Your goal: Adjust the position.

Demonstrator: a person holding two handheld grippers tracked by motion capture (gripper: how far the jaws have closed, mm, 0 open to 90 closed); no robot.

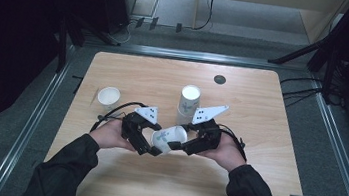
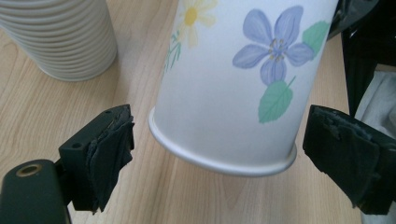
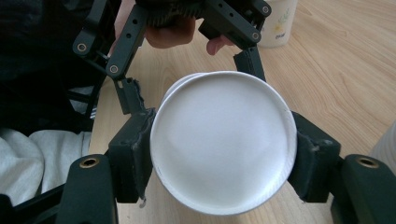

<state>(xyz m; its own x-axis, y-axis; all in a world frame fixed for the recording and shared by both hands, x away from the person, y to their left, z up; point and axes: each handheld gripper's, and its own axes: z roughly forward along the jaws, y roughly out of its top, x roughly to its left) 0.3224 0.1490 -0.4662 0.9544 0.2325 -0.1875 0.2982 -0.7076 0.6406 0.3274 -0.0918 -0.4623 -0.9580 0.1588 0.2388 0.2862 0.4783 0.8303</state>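
A white paper cup [image 1: 170,138] printed with flowers is held off the table on its side between the two grippers. My right gripper [image 1: 186,138] is shut on it. In the right gripper view, its pads [image 3: 135,154] press both sides of the cup's round white end [image 3: 224,140]. My left gripper [image 1: 154,138] is open around the cup's other end. In the left gripper view, the rim [image 2: 219,161] sits between the pads [image 2: 112,140] with a gap on each side.
A stack of paper cups [image 1: 190,100] stands upside down just behind the grippers and appears ribbed [image 2: 65,37] in the left gripper view. A single upright cup [image 1: 108,97] stands to the left. A small black disc [image 1: 219,79] is set into the table's far side.
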